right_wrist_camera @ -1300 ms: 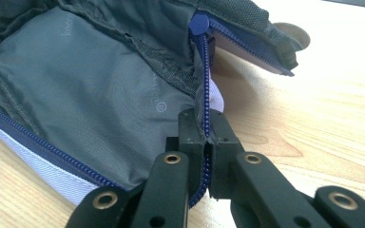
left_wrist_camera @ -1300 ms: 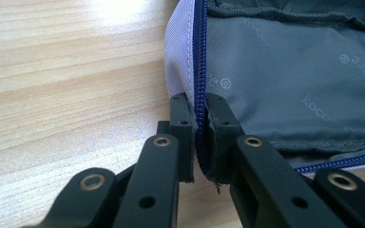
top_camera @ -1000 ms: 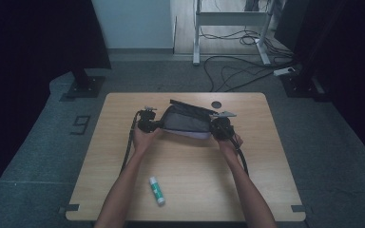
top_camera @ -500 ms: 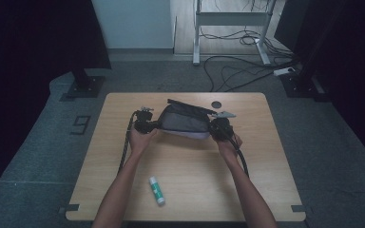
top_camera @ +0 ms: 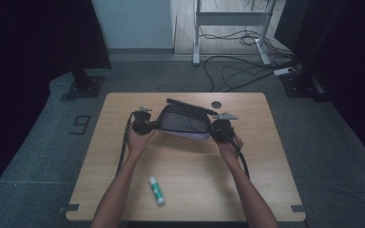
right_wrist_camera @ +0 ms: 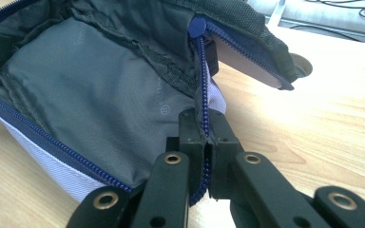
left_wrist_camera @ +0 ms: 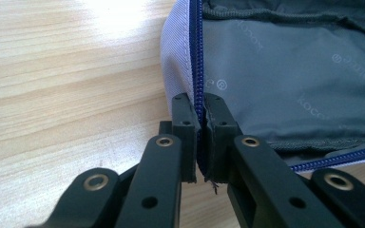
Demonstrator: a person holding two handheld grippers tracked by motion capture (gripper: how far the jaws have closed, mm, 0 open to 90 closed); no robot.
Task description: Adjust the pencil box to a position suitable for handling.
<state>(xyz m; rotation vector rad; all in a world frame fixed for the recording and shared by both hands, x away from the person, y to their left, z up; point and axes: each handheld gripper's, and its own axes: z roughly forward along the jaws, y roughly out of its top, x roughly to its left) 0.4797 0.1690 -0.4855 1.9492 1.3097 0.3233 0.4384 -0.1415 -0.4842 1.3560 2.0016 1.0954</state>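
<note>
Pouch lies crosswise, open mouth facing up

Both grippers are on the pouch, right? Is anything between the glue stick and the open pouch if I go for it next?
Nothing visible. The glue stick lies alone on the table; bare wood runs up to the pouch.

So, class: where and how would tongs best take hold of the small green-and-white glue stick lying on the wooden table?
Grip the green-and-white glue stick across its round middle, coming from above with the jaws crosswise to its length: it lies flat, narrow sides exposed.
</note>
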